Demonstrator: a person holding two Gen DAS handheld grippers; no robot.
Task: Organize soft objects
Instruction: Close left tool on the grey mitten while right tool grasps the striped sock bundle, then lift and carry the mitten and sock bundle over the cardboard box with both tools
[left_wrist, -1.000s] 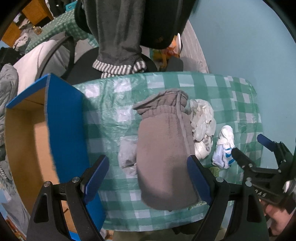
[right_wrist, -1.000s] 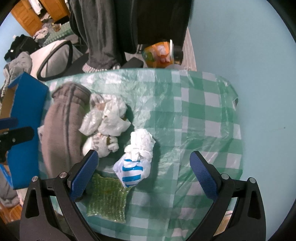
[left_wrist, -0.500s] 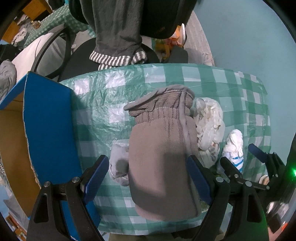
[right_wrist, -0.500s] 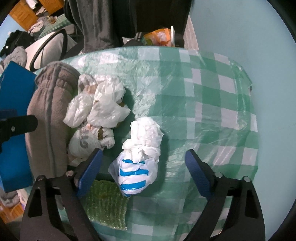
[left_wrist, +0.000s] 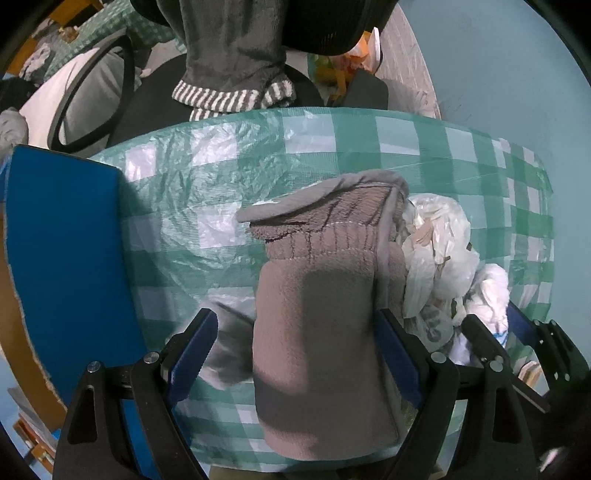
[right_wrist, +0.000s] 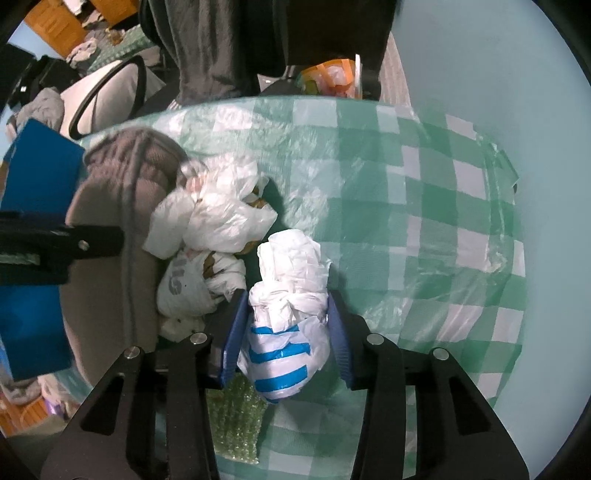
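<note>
Since a second ago our right claw (right_wrist: 288, 328) has closed its blue pads on the white, blue-striped bag (right_wrist: 286, 332), knot pointing away, on the checked surface (right_wrist: 424, 221). Our left claw (left_wrist: 295, 350) gapes wide around the grey fleece bundle (left_wrist: 325, 332), lying lengthwise. Grey lettering on a neighbouring bag (right_wrist: 184, 284) is unreadable.

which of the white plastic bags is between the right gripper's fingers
The bag with blue stripes, knotted at its top. The right gripper has closed on its sides. The plain white bags lie apart, beside the brown fleece.
</note>
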